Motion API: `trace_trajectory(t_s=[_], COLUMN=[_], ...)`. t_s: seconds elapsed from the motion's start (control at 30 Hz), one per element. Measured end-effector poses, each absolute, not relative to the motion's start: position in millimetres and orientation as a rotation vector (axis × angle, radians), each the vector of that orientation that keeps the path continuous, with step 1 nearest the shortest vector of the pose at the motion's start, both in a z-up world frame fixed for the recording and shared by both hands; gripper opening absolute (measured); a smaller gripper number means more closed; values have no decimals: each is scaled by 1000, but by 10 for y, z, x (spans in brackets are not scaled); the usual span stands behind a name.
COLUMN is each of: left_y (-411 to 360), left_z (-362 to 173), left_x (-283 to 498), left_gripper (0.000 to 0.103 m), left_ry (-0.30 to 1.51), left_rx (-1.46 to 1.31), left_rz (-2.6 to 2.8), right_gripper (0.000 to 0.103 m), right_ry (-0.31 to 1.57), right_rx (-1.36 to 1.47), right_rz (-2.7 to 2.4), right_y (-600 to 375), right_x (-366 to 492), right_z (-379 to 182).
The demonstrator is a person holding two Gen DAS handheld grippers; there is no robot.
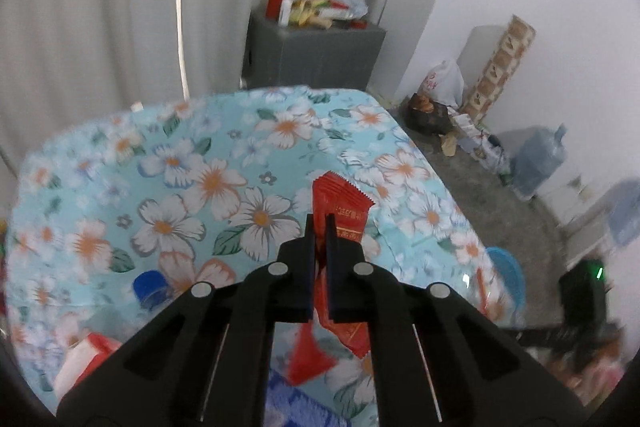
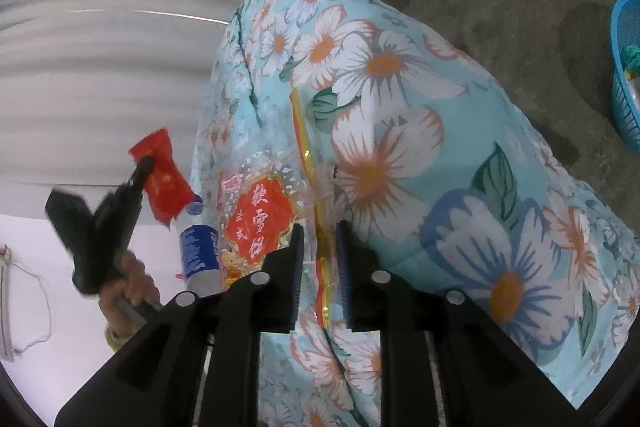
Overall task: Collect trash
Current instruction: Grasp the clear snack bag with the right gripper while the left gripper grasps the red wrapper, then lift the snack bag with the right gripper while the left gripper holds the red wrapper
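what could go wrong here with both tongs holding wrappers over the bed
1. The left tongs pinch the red wrapper along a thin strip, so it may slide out onto the flowered quilt.
2. The right tongs hold only an edge of the clear snack bag, which hangs limp and could tear or slip.
3. The blue basket sits far off on the floor, so either piece might drop during the carry.

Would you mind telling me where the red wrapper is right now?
The red wrapper is pinched in the left gripper, held above the floral quilt; the right wrist view shows it at left, above the water bottle.
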State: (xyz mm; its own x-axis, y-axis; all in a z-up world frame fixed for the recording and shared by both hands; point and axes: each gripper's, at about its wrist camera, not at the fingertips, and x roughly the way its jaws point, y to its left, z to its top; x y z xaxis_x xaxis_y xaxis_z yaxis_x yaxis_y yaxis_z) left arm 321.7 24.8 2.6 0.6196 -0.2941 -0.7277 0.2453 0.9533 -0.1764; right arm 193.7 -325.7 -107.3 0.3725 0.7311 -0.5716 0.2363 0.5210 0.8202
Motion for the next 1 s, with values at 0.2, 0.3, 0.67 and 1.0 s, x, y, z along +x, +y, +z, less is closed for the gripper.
trace_trajectory(t_s=[0.2, 0.3, 0.67, 1.0], left_y=[76, 37, -68, -99], left_z=[28, -18, -93, -82], left_x=[2901, 2824, 2726, 2676], left_gripper=[2, 2, 2, 2], left_ry=[808, 809, 780, 746], left_rx=[7, 21, 102, 154], left_rz=[-296, -281, -234, -211], right_gripper=[27, 28, 27, 14], right_ry=[1179, 1183, 1177, 1166], right_rx=[1011, 992, 899, 807], right_rz=[408, 398, 385, 343], right_y=[-3259, -3219, -3079, -3017], right_x=[1933, 1936, 1968, 1972], right_z=[-1026, -1022, -950, -884])
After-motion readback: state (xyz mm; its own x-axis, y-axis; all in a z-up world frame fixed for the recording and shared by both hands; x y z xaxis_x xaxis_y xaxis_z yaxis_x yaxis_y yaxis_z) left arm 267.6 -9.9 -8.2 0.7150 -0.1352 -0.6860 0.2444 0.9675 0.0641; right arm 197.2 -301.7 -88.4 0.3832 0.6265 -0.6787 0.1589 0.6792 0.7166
